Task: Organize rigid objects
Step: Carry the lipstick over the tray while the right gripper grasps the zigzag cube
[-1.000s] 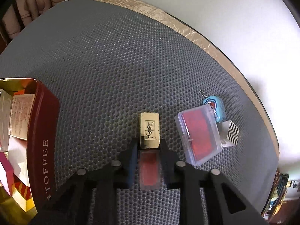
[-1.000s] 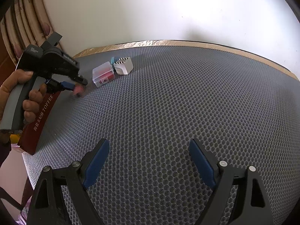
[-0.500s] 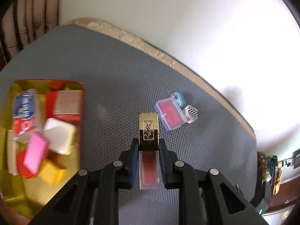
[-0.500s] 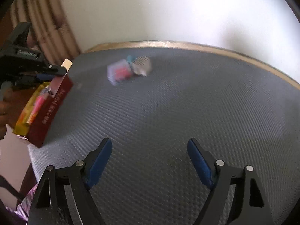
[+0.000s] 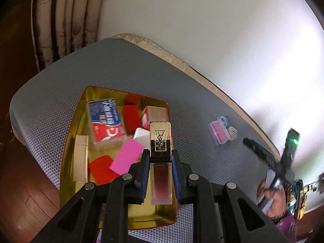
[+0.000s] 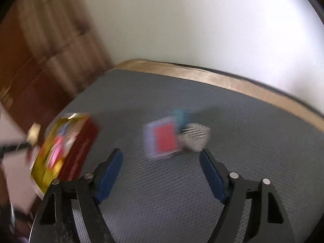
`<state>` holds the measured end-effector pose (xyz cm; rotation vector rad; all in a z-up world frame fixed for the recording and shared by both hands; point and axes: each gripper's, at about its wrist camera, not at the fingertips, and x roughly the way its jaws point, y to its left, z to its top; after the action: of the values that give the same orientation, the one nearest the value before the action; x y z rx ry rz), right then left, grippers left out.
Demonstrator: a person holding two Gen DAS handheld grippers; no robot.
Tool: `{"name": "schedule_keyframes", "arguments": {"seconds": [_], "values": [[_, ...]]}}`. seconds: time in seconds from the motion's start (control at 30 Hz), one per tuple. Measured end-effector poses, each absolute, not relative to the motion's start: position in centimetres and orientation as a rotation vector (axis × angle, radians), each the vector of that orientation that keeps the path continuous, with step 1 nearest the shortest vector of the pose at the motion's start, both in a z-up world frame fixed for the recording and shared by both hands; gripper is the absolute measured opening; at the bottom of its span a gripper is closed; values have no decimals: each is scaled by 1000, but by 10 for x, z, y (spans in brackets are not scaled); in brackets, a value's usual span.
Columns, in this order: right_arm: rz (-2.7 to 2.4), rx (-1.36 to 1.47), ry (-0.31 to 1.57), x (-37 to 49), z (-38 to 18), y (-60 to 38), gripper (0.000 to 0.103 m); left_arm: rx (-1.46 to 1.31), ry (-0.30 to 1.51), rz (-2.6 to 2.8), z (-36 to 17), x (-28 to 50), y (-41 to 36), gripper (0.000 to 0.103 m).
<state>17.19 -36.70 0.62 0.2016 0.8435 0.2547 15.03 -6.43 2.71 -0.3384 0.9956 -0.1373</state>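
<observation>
My left gripper (image 5: 161, 174) is clamped on a see-through lipstick tube with a shiny gold cap and dark red inside (image 5: 160, 162). The tube points straight ahead, in line with my gripper, with the gold cap at the far end. It hangs right over the gold tin box with dark red sides (image 5: 77, 121). So I think the next thing is to bring the tube down into the tin and let go.

Inside the tin I can see a blue and red clear plastic box (image 5: 106, 122), a flat pink card (image 5: 126, 158), some red blocks (image 5: 131, 117) and a pale gold bar (image 5: 81, 158). There is bare gold floor in the part of the tin nearest me, just under the tube.

My right gripper (image 6: 161, 166) has its blue pads apart with nothing between them, and they have just been closing a bit. It points at a clear box with a red middle (image 6: 163, 138), which sits on the desk well to the right of the tin. A small black and white striped cube (image 6: 194, 136) touches that box. My right gripper is the nearer one to them.

The desk (image 5: 182, 93) has a grey bumpy mat. A white wall (image 5: 202, 30) and brown curtains (image 5: 66, 16) stand beyond the tin.
</observation>
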Motion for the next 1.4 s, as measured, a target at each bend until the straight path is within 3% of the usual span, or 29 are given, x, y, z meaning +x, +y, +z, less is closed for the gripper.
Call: {"name": "schedule_keyframes", "arguments": {"seconds": [0.03, 0.07, 0.13, 0.77, 0.97, 1.07, 1.4], "values": [[204, 240, 866, 179, 2, -376, 54, -350, 996, -137, 25, 149, -60, 20], [170, 282, 887, 186, -2, -384, 47, -356, 997, -136, 25, 148, -57, 20], [109, 309, 923, 197, -9, -390, 45, -361, 1006, -141, 22, 149, -52, 20], [58, 352, 1038, 238, -43, -379, 44, -326, 1035, -174, 8, 153, -55, 21], [44, 320, 1055, 242, -49, -372, 33, -311, 1059, -181, 1, 152, -59, 21], [30, 304, 1027, 234, -44, -378, 28, -306, 1059, -179, 2, 150, -57, 21], [104, 382, 913, 159, -4, -408, 28, -254, 1089, -195, -3, 142, -57, 21]]}}
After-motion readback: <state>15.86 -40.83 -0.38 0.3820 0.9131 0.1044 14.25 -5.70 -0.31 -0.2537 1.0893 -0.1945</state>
